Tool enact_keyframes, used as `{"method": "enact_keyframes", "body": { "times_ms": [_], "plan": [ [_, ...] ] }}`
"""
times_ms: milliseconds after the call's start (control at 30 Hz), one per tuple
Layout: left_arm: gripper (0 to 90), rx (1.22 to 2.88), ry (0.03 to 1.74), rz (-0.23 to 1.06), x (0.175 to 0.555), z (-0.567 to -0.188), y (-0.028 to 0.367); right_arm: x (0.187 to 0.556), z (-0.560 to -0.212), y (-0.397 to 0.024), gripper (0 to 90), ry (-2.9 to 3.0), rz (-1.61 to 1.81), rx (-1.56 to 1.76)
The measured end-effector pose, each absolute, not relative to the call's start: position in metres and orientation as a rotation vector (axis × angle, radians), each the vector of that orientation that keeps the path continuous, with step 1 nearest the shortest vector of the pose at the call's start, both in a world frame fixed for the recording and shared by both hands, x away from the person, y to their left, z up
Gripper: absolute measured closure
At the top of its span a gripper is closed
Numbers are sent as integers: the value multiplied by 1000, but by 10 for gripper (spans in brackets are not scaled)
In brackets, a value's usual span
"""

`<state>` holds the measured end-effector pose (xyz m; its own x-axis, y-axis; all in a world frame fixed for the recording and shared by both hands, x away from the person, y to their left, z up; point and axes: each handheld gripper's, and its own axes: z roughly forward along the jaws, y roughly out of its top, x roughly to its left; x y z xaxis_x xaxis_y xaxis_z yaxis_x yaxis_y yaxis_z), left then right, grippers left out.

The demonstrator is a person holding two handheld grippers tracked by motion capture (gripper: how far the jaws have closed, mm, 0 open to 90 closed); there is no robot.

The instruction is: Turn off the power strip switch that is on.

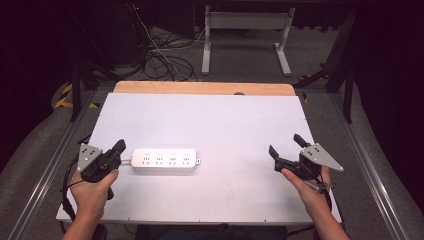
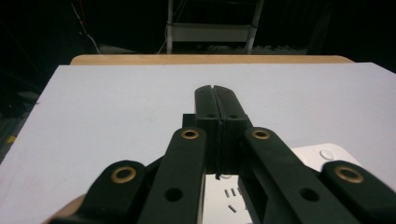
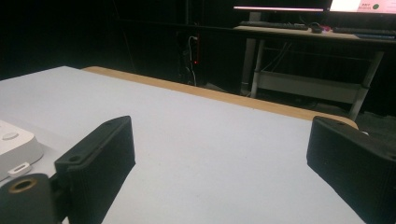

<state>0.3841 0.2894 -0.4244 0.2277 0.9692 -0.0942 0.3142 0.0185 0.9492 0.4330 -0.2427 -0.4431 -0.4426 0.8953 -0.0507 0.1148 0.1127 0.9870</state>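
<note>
The left gripper [image 1: 119, 148], black with a grey three-cornered plate, sits in the person's left hand [image 1: 92, 192] just beside the left end of the white rectangular plastic power strip [image 1: 164, 160]. Its jaws are pressed together with nothing between them, as the left gripper view shows [image 2: 215, 100]; there the power strip [image 2: 327, 156] lies under and to the right of the linkage. Whether the gripper tip touches the strip's short stub end, I cannot tell.

The right gripper [image 1: 286, 145], also black with a grey plate, is held by the right hand [image 1: 310, 192] well apart from the right end of the power strip. Its jaws stand wide apart and hold nothing; the right gripper view looks between them [image 3: 219, 149] with the strip's corner [image 3: 14, 142] at the left edge.

The power strip lies flat on a pale white-grey board [image 1: 225, 120], four socket groups facing up, nearer the person than the board's middle. The board rests on a light wooden tabletop [image 1: 200, 88] whose far edge shows beyond it.

Beyond the strip and the table, the room is dark: grey floor, a tangle of cables [image 1: 160, 60], and a white metal desk frame [image 1: 245, 35]. In the right gripper view a desk [image 3: 299, 32] holds a keyboard and lit screens.
</note>
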Motion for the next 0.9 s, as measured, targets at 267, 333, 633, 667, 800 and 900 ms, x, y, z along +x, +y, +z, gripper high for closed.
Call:
{"method": "enact_keyframes", "body": {
  "times_ms": [267,333,633,667,800,900],
  "plan": [
    [900,1516,1268,839,386,-423,289,433,-444,-242,84,1697,1402,994],
    [900,1538,1282,859,393,-423,288,434,-444,-241,83,1701,1395,997],
    [900,1635,1324,811,417,-426,283,434,-444,-240,81,1707,1394,989],
    [900,1646,1320,811,418,-426,281,434,-444,-240,81,1706,1395,989],
    [900,1673,1308,791,419,-426,277,434,-444,-240,83,1710,1392,992],
    [900,1699,1308,773,420,-426,274,434,-444,-240,85,1709,1393,991]
  ]
}}
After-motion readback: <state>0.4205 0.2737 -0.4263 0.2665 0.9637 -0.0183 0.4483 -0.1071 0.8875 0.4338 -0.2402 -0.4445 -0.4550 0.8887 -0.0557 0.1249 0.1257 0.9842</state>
